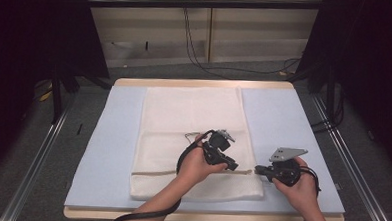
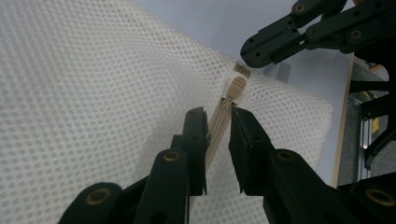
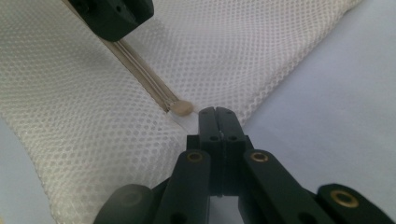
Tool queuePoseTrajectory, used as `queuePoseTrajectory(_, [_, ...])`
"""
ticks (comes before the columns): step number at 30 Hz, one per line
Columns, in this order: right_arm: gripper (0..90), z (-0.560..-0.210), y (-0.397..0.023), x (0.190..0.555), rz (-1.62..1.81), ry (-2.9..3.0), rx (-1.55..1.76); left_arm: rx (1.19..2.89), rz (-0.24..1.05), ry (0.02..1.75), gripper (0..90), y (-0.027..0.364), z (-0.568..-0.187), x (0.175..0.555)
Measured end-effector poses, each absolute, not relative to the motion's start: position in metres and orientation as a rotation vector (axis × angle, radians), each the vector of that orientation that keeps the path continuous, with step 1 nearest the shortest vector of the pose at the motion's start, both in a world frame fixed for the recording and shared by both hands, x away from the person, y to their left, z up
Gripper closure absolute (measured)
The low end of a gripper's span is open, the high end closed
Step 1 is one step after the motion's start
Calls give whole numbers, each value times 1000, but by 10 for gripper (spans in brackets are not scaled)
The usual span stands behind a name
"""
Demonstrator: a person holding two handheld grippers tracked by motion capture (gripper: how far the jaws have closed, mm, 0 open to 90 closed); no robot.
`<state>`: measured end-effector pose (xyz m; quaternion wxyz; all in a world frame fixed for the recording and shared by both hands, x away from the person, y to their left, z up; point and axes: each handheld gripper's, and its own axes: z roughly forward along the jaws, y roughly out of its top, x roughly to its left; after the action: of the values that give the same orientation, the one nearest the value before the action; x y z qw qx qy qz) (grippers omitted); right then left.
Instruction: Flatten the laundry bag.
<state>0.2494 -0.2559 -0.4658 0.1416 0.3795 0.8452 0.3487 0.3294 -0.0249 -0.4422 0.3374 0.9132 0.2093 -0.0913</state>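
A white mesh bag [image 1: 193, 120] lies flat on the pale blue mat [image 1: 118, 137]. Its beige zipper [image 1: 181, 173] runs across near the front edge. My left gripper [image 2: 218, 114] is open, one jaw on each side of the zipper tape [image 2: 215, 130], just short of the beige zipper pull [image 2: 236, 87]. In the high view the left gripper [image 1: 234, 167] points right along the zipper. My right gripper [image 3: 215, 112] is shut on the white fabric tab at the zipper's end, right beside the zipper pull [image 3: 181, 108]. The right gripper [image 1: 257, 169] meets the bag's right edge.
The mat covers a wooden table [image 1: 205, 84] whose edge shows at the back and front. Bare mat [image 3: 336, 93] lies right of the bag. Metal rails [image 1: 37, 153] run down both sides of the table, and cables [image 1: 201, 60] lie on the floor behind.
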Motion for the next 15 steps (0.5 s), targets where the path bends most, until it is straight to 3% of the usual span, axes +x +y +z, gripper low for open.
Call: queuePoseTrajectory(15, [900,-468,-262,249,994,2432,1141,2360,-313,630,663,-49,-453,327])
